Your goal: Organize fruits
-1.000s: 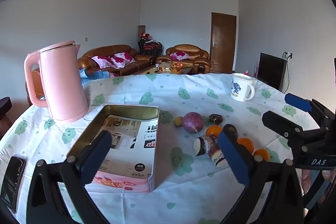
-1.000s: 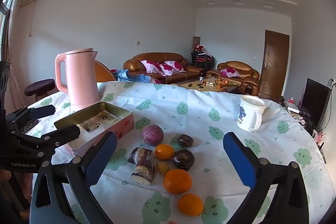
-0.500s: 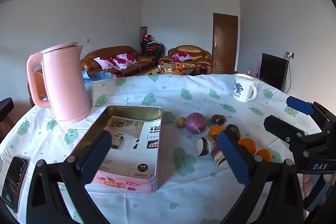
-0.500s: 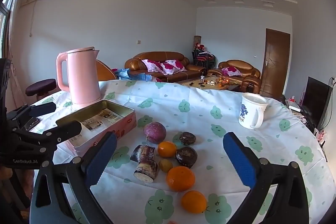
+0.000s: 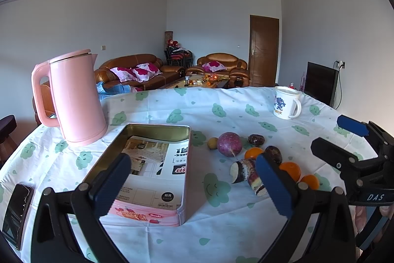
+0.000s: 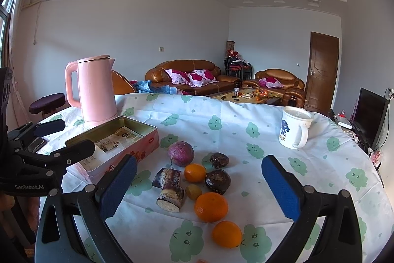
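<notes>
An open pink metal tin [image 5: 152, 164] [image 6: 115, 139] lined with printed paper lies on the tablecloth. To its right lies a loose group of fruit: a purple round fruit [image 6: 181, 153] [image 5: 229, 144], three oranges [image 6: 211, 206], [image 6: 226, 234], [image 6: 195, 172], two dark wrinkled fruits [image 6: 218, 181], two sugarcane pieces [image 6: 170, 191] [image 5: 248, 173] and a small yellow-green fruit [image 6: 193, 191]. My left gripper [image 5: 194, 186] is open and empty above the tin's near right corner. My right gripper [image 6: 199, 189] is open and empty, hovering over the fruit.
A pink kettle [image 5: 73, 100] stands behind the tin at the left. A white mug [image 6: 294, 127] stands at the back right. A black phone [image 5: 17, 208] lies at the table's left edge. The round table [image 6: 270, 199] falls away on all sides.
Both grippers have drifted slightly forward and down toward the table; the tin and fruit look a little nearer. Nothing was picked up or moved.
</notes>
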A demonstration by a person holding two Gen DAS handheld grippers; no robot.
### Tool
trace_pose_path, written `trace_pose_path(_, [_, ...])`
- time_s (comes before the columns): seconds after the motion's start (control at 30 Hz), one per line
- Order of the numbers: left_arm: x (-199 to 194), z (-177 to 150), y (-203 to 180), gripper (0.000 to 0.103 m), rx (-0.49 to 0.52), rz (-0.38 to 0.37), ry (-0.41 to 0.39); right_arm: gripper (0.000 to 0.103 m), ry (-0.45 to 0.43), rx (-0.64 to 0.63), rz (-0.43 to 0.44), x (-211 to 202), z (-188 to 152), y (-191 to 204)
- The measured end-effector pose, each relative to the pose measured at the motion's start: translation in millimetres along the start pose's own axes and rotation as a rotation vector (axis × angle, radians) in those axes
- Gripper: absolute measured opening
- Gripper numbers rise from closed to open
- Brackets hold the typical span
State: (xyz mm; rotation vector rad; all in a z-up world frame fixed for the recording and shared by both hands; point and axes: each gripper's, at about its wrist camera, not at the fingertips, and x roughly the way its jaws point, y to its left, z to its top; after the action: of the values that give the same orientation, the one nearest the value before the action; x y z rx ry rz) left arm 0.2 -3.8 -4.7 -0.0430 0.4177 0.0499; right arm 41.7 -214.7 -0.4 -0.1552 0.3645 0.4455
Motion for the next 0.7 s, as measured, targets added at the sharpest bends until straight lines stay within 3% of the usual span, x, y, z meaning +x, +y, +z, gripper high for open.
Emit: trace_pose_path(0.7, [-0.2, -0.5, -0.3, 0.103, 0.002, 0.000, 0.002, 0.102, 0.004, -0.004, 0.004, -0.7, -1.6, 3.2])
